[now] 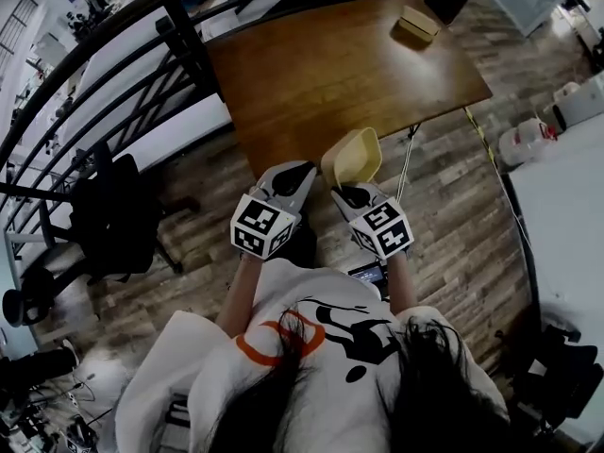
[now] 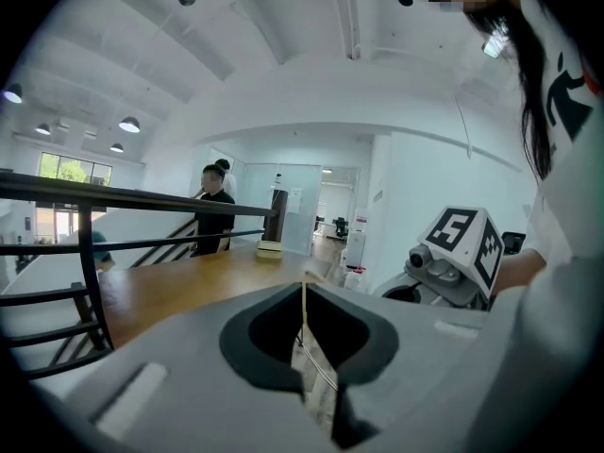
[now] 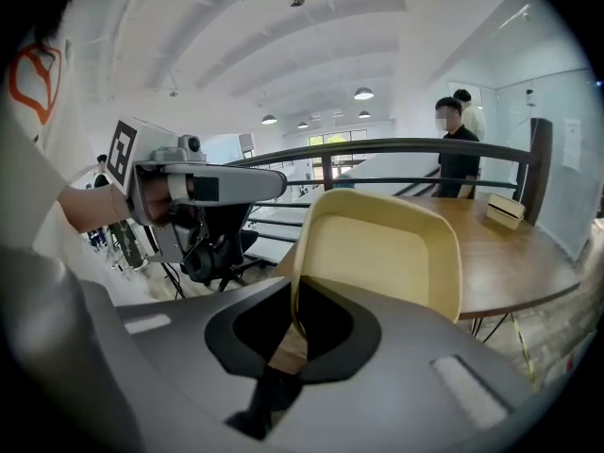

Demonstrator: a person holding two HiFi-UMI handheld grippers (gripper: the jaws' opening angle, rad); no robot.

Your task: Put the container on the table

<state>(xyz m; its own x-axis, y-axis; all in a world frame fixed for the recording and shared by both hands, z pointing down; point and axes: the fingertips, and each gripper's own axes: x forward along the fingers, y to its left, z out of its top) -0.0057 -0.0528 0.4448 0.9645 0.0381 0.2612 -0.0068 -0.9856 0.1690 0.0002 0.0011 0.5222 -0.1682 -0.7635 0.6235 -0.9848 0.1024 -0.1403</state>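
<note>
The pale yellow container [image 1: 351,157] is held tilted in the air just off the near edge of the brown wooden table [image 1: 340,74]. My right gripper [image 1: 347,192] is shut on its rim. In the right gripper view the container [image 3: 382,258] stands on edge in front of the table [image 3: 514,253], its rim pinched between the jaws of the right gripper [image 3: 296,311]. My left gripper [image 1: 296,176] hangs beside it to the left, shut with nothing in it; in the left gripper view its jaws meet in a thin line at the left gripper [image 2: 304,298].
A small tan box [image 1: 416,24] lies at the table's far right corner. A black railing [image 1: 123,83] runs along the left, with a black office chair [image 1: 113,217] below it. Two people [image 3: 458,154] stand beyond the table. White jugs [image 1: 528,140] sit on the floor at right.
</note>
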